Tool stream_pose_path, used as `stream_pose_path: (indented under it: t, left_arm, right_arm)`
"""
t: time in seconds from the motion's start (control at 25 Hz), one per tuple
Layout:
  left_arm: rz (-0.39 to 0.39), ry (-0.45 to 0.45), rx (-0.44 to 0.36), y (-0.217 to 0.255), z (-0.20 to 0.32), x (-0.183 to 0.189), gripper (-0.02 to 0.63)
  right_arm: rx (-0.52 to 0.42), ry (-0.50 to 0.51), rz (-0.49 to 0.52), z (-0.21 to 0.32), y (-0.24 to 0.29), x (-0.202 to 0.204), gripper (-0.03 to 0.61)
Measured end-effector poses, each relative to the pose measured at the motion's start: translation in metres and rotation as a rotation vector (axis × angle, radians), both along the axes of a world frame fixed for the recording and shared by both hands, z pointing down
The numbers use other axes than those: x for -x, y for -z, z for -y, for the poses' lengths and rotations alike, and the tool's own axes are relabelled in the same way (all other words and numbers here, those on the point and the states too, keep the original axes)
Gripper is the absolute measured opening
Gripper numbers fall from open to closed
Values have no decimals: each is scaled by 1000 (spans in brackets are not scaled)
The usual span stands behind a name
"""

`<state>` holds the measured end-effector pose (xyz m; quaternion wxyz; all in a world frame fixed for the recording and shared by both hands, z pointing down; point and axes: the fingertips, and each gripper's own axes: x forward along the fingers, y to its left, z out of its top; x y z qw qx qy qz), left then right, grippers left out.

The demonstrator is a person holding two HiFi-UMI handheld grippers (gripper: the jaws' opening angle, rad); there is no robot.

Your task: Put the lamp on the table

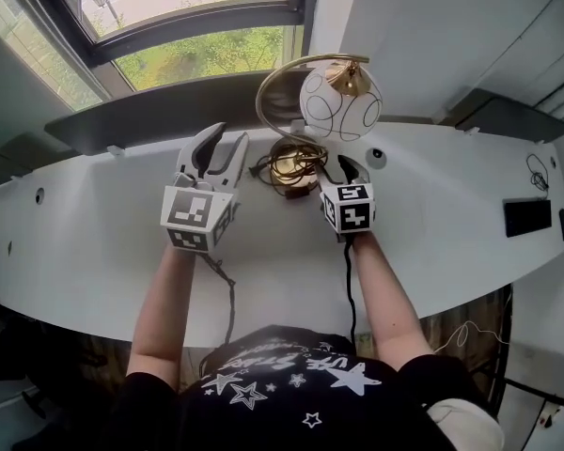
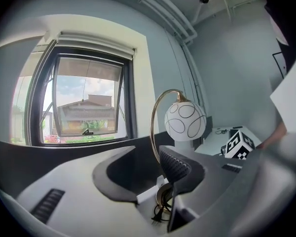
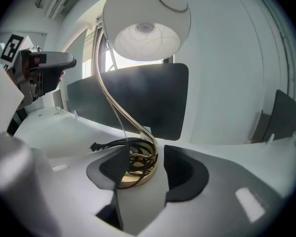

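Observation:
The lamp (image 1: 339,101) stands upright on the white table (image 1: 94,224), near its far edge. It has a white globe shade with black loops, a curved brass arm and a round brass base (image 1: 294,163) with its black cord coiled on it. My left gripper (image 1: 224,137) is open just left of the base, apart from it. My right gripper (image 1: 350,165) is open just right of the base. In the left gripper view the lamp (image 2: 185,121) rises beyond the open left gripper (image 2: 145,169). In the right gripper view the base (image 3: 138,164) lies just past the open right gripper (image 3: 148,171), untouched.
A dark panel (image 1: 169,111) runs along the table's far edge under the window (image 1: 197,26). A flat black device (image 1: 527,216) and a thin cable (image 1: 538,172) lie at the table's right end. A small round fitting (image 1: 376,155) sits right of the lamp.

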<state>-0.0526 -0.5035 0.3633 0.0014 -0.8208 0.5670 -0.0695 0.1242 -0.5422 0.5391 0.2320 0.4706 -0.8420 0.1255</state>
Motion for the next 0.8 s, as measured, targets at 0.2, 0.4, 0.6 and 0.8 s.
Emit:
stream_pose_path:
  t: [0.2, 0.4, 0.6, 0.8]
  left_arm:
    - [-67, -38, 56, -14, -48, 17, 137]
    - [-106, -74, 89, -29, -100, 38, 137]
    - [-99, -107, 69, -23, -152, 60, 137]
    - [-109, -151, 36, -5, -192, 73, 137]
  right_arm:
    - [-77, -35, 39, -40, 27, 6, 186]
    - [-115, -66, 65, -76, 55, 10, 171]
    - [-146, -98, 81, -120, 75, 28, 128]
    - [-163, -131, 82, -167, 87, 46, 73]
